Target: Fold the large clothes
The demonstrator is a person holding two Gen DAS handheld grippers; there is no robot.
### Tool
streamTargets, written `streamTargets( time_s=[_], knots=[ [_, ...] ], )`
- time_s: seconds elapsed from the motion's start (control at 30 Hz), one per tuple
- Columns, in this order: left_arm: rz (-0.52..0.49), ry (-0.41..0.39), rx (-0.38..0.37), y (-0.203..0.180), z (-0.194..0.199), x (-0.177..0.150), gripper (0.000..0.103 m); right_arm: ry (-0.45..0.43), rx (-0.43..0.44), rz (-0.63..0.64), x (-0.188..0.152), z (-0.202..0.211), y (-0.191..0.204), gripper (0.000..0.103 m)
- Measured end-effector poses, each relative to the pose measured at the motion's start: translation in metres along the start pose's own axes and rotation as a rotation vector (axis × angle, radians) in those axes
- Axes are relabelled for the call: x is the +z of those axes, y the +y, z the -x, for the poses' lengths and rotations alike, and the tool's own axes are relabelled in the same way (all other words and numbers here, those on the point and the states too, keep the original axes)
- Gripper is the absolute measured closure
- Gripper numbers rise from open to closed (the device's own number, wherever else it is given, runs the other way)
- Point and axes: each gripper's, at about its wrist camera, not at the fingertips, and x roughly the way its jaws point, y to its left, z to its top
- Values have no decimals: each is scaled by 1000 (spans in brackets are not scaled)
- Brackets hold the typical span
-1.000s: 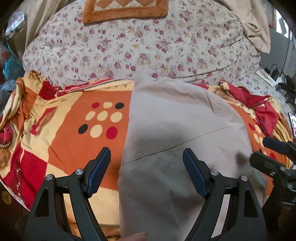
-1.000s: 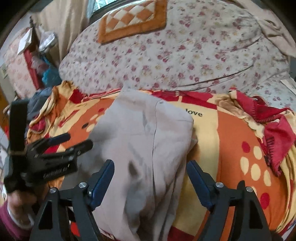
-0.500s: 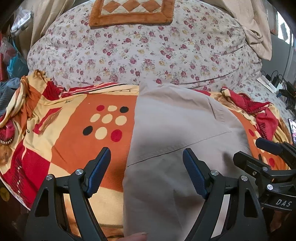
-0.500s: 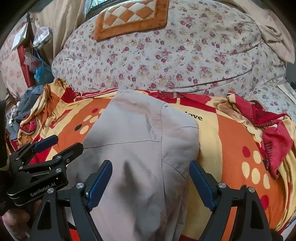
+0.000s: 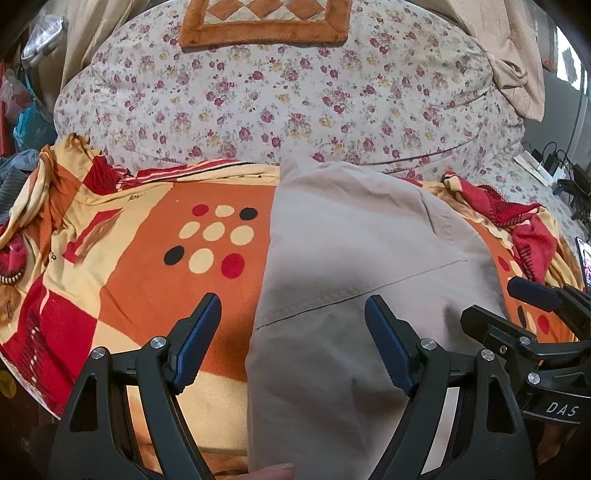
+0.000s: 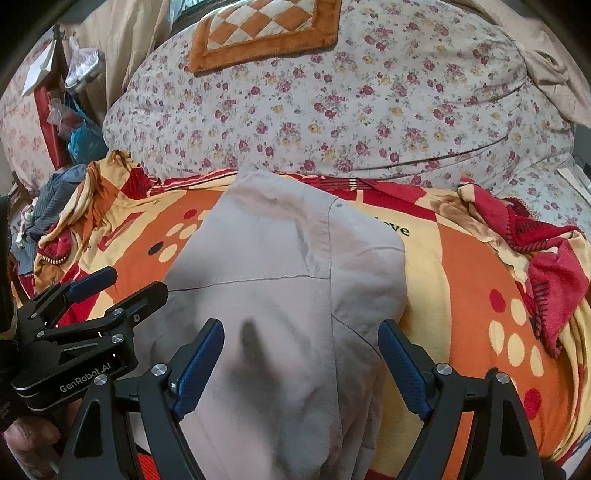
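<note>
A beige garment (image 5: 354,266) lies folded into a long strip on an orange, red and cream patterned blanket (image 5: 147,266); it also shows in the right wrist view (image 6: 280,280). My left gripper (image 5: 291,332) is open and empty, hovering over the garment's left edge near its front end. My right gripper (image 6: 301,354) is open and empty, over the garment's near right part. Each gripper shows in the other's view: the right one at the edge (image 5: 517,314), the left one at the left (image 6: 107,295).
A large floral quilt (image 5: 295,103) is heaped behind the blanket, with an orange checked mat (image 5: 266,18) on top. A beige cloth (image 5: 517,74) lies at the far right. Bags and clutter (image 6: 74,122) stand at the left. Cables (image 5: 554,166) lie at the right.
Both grippers have stayed open and drifted slightly; the two grippers stand closer together over the garment's near end. The garment lies flatter and has not been gripped.
</note>
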Motion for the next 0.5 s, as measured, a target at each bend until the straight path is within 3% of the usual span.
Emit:
streamTargets(
  time_s=[0.5],
  knots=[
    [9,12,0,4,-6,-3,23,18,2,4,-2,-6,3,20]
  ],
)
